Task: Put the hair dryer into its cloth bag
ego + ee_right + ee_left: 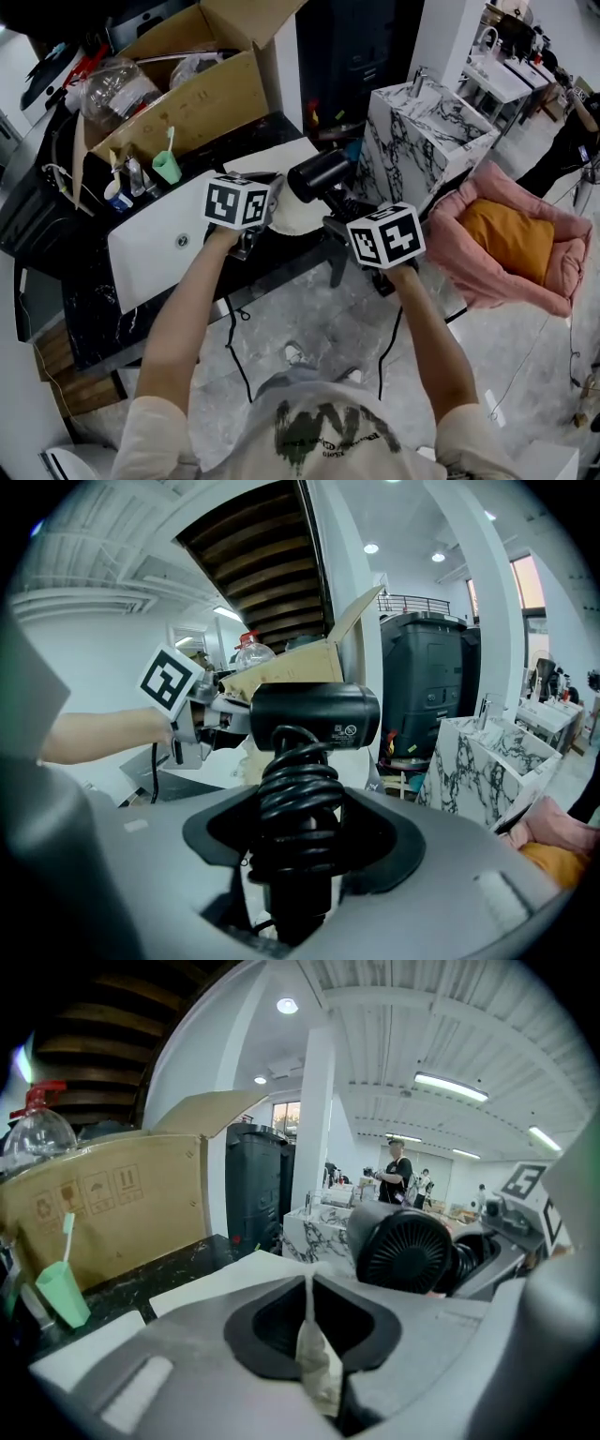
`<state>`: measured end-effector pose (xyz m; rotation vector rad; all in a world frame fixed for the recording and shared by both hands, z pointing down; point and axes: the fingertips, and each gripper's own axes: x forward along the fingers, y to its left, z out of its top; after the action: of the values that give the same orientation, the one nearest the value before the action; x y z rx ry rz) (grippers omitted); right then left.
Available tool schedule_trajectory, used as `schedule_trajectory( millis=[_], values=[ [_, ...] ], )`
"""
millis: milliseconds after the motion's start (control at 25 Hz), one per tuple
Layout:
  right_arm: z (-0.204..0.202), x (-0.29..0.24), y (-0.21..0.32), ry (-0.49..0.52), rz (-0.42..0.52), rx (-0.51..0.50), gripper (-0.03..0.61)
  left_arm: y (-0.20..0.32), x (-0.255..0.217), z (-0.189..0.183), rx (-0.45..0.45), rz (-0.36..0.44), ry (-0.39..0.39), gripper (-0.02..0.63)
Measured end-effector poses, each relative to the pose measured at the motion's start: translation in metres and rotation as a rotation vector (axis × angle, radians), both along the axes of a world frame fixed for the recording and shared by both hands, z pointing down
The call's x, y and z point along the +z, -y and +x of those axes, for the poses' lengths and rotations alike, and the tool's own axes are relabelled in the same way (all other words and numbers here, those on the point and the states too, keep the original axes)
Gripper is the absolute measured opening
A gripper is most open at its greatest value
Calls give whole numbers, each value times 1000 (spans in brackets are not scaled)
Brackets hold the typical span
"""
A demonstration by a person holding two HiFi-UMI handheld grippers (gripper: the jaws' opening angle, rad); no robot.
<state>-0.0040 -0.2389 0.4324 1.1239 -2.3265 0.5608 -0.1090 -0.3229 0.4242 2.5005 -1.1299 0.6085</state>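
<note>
The black hair dryer [319,173] has its cord coiled round the handle [295,803]. My right gripper [345,223] is shut on that handle and holds the dryer upright above the counter, with the barrel [314,714] lying across. Just left of it, my left gripper [262,210] is shut on an edge of the cream cloth bag [295,216]. A thin fold of the bag [316,1358] is pinched between its jaws. In the left gripper view the dryer's round rear grille [408,1251] is close on the right. Most of the bag is hidden under the grippers.
An open cardboard box [178,89] stands at the back left, with a green cup and toothbrush [167,167] before it. A white basin [155,248] is set in the black counter [94,319]. A marble-patterned block [422,131] and a pink pet bed [553,258] lie to the right.
</note>
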Motion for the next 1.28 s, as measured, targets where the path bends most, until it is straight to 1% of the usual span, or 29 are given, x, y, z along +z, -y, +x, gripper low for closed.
schedule_trajectory(
  millis=[120, 200, 320, 560, 880, 1040, 1280],
  values=[
    [2, 0, -6, -1, -2, -7, 261, 6, -10, 3, -43, 1, -41, 29],
    [3, 0, -10, -4, -5, -14, 261, 10, -19, 3, -69, 13, -48, 29],
    [6, 0, -15, -13, -8, -22, 261, 14, -34, 11, -83, 37, -63, 29],
    [10, 8, -26, -19, -18, -37, 261, 20, -46, 19, -119, 51, -83, 29],
    [18, 20, -40, -24, -38, -59, 261, 26, -52, 28, -154, 73, -74, 29],
    [17, 20, -48, -21, -34, -86, 261, 29, -50, 29, -165, 67, -66, 29],
    [24, 33, -54, -19, -65, -89, 261, 28, -51, 34, -157, 71, -58, 29]
  ],
)
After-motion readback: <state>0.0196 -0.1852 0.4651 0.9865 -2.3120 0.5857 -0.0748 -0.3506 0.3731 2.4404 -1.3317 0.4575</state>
